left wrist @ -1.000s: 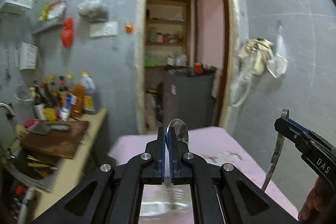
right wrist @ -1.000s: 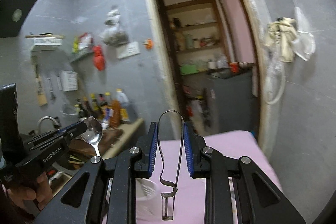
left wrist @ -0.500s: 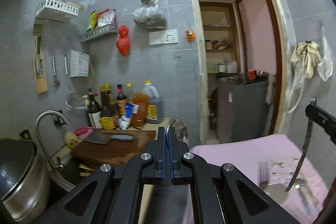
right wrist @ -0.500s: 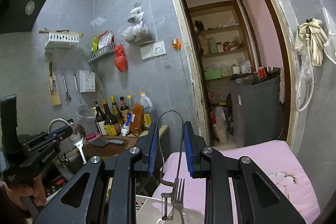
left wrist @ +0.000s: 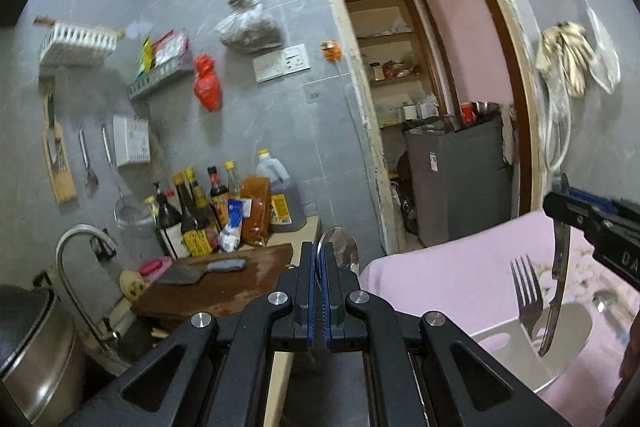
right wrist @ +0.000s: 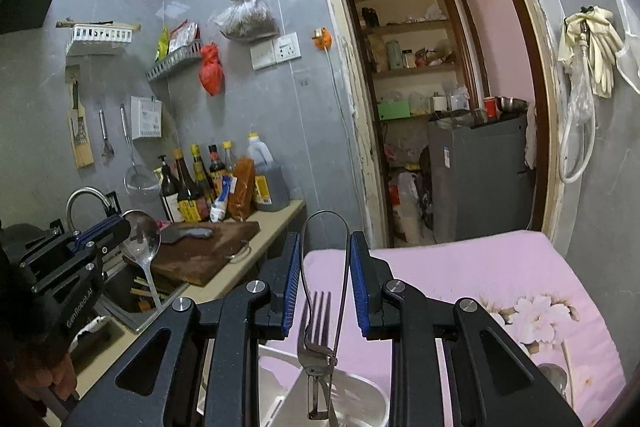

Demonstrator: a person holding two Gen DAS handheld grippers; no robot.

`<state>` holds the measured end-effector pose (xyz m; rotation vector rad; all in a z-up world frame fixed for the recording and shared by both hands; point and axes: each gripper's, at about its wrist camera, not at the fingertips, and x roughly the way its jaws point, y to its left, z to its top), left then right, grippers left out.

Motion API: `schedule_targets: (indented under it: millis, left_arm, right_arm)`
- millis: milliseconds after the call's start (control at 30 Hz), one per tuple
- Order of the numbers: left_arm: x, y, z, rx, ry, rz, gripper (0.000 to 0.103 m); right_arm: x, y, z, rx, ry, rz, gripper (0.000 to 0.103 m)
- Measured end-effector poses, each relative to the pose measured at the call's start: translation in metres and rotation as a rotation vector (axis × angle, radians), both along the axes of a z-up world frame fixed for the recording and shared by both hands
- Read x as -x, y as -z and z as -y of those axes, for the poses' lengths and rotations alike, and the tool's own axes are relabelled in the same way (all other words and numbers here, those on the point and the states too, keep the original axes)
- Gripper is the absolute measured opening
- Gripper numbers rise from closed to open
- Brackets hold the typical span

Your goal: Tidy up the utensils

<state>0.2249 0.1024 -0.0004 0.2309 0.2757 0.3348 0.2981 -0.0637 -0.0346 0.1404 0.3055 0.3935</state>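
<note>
Steel utensils, two in hand, one already stowed. Left gripper point(left wrist: 320, 291): fingers pressed fully together on the handle of a spoon point(right wrist: 140, 237), bowl uppermost, handle hanging down; it is carried off to the left over the sink point(right wrist: 116, 311) side, well apart from the holder. Right gripper point(right wrist: 324, 287): fingers only narrowly parted and closed against the wire loop of a peeler point(right wrist: 322, 307), whose blade end hangs straight down. White utensil holder point(right wrist: 360, 399): stands on the desk, which is draped in a pink floral cloth point(right wrist: 500, 287); a fork point(left wrist: 528, 295) stands in it, tines up. Change over the last second: both hands have come lower and swung across, so the holder, earlier barely in the right wrist view, now sits directly under the peeler, with the blade tip at about its rim beside the fork. Whether the tip has actually entered the cup cannot be told. Reading: the peeler is the item being deposited, and needs a little more descent before the fingers part; the spoon is likely next. Risk: the blade may snag on the fork tines or tip the light holder.
</note>
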Motion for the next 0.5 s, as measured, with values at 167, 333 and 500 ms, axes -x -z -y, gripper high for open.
schedule_targets:
  millis: [167, 333, 500]
  left_arm:
    - [-0.004, 0.01, 0.013, -0.042, 0.028, -0.021, 0.003]
    - [-0.006, 0.017, 0.013, 0.033, 0.051, -0.078, 0.004]
    - [-0.008, 0.028, 0.008, 0.091, 0.067, -0.12, 0.005]
  right_arm:
    - [-0.005, 0.011, 0.003, 0.002, -0.016, -0.034, 0.021]
    - [-0.005, 0.019, 0.007, 0.005, -0.017, -0.059, 0.022]
    - [-0.004, 0.024, 0.013, 0.011, -0.016, -0.082, 0.022]
